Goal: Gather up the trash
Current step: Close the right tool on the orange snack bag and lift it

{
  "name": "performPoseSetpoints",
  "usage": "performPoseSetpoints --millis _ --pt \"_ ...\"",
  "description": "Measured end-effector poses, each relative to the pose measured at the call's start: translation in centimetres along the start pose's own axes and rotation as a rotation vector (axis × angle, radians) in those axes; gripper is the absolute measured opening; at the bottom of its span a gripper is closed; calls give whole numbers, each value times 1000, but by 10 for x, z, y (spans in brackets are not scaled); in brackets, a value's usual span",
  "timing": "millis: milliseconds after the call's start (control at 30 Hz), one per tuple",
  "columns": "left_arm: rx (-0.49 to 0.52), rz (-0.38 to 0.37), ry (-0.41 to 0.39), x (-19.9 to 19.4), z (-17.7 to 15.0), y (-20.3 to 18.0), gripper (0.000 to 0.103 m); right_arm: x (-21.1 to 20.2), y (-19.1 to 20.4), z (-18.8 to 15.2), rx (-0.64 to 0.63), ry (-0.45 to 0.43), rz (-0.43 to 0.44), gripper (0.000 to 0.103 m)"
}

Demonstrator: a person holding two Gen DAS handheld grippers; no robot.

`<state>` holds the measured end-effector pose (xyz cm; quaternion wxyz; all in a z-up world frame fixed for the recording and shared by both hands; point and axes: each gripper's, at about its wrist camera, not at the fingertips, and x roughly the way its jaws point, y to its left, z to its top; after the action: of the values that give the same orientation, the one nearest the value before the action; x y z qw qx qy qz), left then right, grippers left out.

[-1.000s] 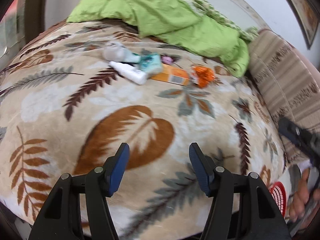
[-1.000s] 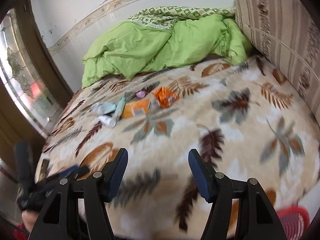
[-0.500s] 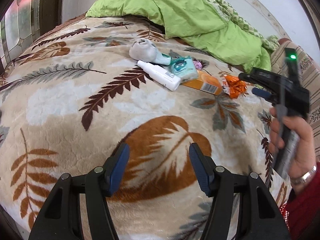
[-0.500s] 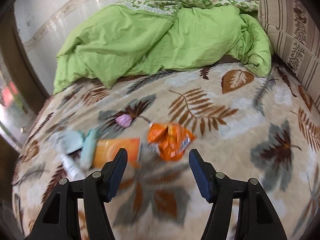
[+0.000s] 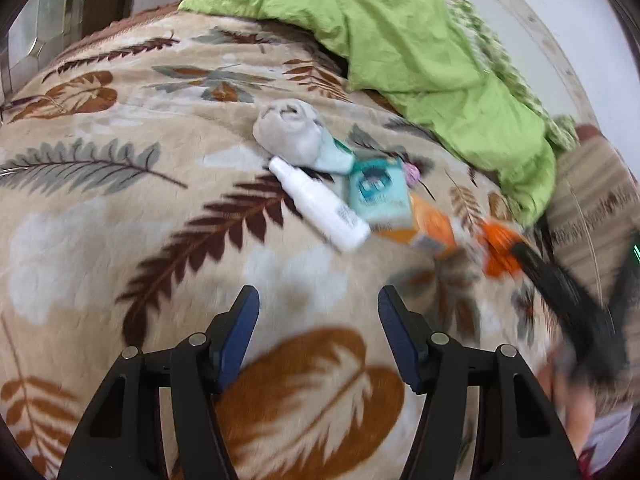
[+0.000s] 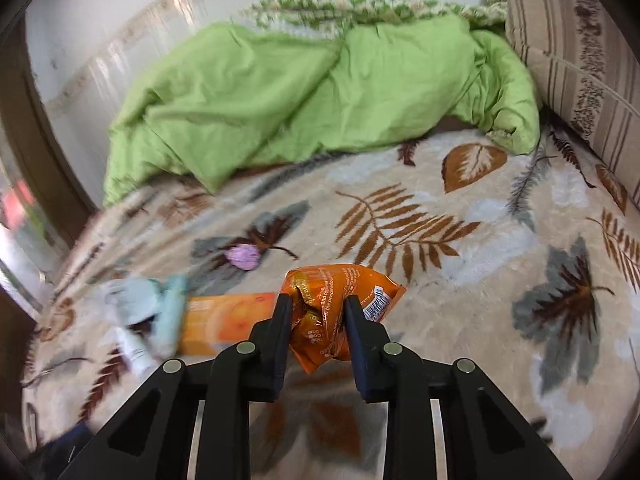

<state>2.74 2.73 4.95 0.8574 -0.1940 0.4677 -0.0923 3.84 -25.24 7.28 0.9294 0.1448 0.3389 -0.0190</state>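
Since the earlier frames both my grippers have closed in on the trash row on the leaf-print blanket (image 5: 100,216); my left gripper (image 5: 318,336) hangs over it, jaws apart and empty, while my right gripper (image 6: 314,328) has just been closing and now pinches the orange snack wrapper (image 6: 340,300) on the blanket. Left to right I count one grey wad (image 5: 290,130), one white bottle (image 5: 320,206), one teal packet (image 5: 378,192), one orange box (image 5: 430,230), one purple scrap (image 6: 244,257), one orange wrapper. One green duvet (image 6: 304,96) behind.

Both tongs, left tongs (image 5: 318,312) and right tongs (image 6: 314,320), are black plastic with silver rivets and blue pads.
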Motion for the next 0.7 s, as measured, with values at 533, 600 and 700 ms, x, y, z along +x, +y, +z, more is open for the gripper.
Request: performPoseSetpoints --millis 533,600,700 --pt "-98 110 67 81 59 -8 45 -84 -3 -62 44 -69 155 28" --pt "-78 113 56 81 58 -8 44 -83 -2 -63 45 -61 160 28" --pt "-55 103 39 76 52 -7 42 -81 2 -64 28 -54 163 28"
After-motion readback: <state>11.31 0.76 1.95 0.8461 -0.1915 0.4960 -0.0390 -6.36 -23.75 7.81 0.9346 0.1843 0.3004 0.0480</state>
